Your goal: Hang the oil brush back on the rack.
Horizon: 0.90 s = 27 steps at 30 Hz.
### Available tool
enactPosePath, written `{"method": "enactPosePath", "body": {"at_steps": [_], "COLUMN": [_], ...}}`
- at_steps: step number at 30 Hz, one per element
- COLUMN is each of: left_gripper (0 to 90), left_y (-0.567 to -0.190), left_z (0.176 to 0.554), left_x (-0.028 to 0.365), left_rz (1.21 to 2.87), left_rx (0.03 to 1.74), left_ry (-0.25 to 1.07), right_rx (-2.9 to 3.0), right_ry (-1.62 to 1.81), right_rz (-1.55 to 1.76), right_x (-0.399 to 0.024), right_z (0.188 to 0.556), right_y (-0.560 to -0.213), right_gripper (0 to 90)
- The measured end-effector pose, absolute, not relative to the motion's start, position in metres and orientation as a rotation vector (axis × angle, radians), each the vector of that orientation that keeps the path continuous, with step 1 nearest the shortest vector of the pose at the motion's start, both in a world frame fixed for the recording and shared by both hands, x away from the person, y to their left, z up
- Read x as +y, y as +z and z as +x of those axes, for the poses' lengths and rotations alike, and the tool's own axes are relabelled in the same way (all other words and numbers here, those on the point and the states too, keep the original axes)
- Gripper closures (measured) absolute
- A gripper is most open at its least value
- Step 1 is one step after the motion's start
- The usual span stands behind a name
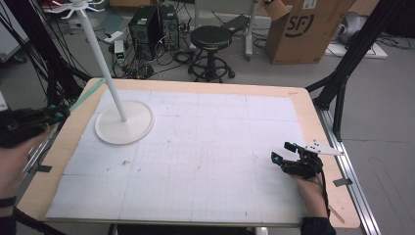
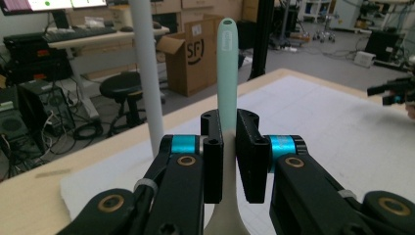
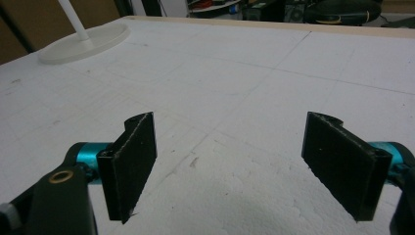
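Note:
My left gripper (image 1: pixel 61 113) hovers off the table's left edge, shut on a utensil (image 1: pixel 88 94) with a mint-green handle that points toward the far side of the table. In the left gripper view the jaws clamp the utensil (image 2: pixel 226 63) where its green handle meets a cream lower part, and the handle rises straight up between them. A white stand with a round base (image 1: pixel 125 122) and a tall pole (image 2: pixel 147 73) is on the white mat just right of that gripper. My right gripper (image 1: pixel 283 152) rests low at the mat's right side, open, with bare mat between its jaws (image 3: pixel 230 147).
The white gridded mat (image 1: pixel 205 147) covers most of the wooden table (image 1: pixel 313 112). The stand's hooked top (image 1: pixel 78 7) reaches high at the far left. Behind the table stand a black stool (image 1: pixel 210 39), computer towers (image 1: pixel 151 29) and a cardboard box (image 1: pixel 303 29).

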<state>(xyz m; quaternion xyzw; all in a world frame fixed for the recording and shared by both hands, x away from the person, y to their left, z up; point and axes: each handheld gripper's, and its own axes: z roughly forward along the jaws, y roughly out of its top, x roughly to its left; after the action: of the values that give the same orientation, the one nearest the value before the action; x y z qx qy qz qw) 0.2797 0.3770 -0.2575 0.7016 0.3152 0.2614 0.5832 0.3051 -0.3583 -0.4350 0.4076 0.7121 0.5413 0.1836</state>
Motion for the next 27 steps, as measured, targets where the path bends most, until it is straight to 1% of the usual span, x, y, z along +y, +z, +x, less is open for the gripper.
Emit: {"method": "enactPosePath", "body": {"at_steps": [7,13,22,27], "left_gripper": [81.9,81.9,82.0,82.0], "left_y": [-0.221,-0.197,-0.172,-0.165], "left_z": [0.276,0.275,0.273,0.274], "left_x": [0.388,0.393,0.394,0.393], "left_rz": [1.597,1.576,1.557,1.553], "left_rx": [0.743,0.75,0.735,0.736], "left_ry": [0.651,0.69,0.731,0.744], "right_rx": [2.006,2.01,2.012,2.012], "right_ry": [1.528,1.529,1.532,1.533], "right_rz": [1.157,1.155,1.16,1.161], "right_x": [-0.358,-0.358,-0.358,-0.358], "right_z": [0.305,0.306,0.306,0.306], "right_y": [-0.435,-0.435,-0.436,-0.436], "right_gripper": [19.9,19.9,19.9,19.9]}}
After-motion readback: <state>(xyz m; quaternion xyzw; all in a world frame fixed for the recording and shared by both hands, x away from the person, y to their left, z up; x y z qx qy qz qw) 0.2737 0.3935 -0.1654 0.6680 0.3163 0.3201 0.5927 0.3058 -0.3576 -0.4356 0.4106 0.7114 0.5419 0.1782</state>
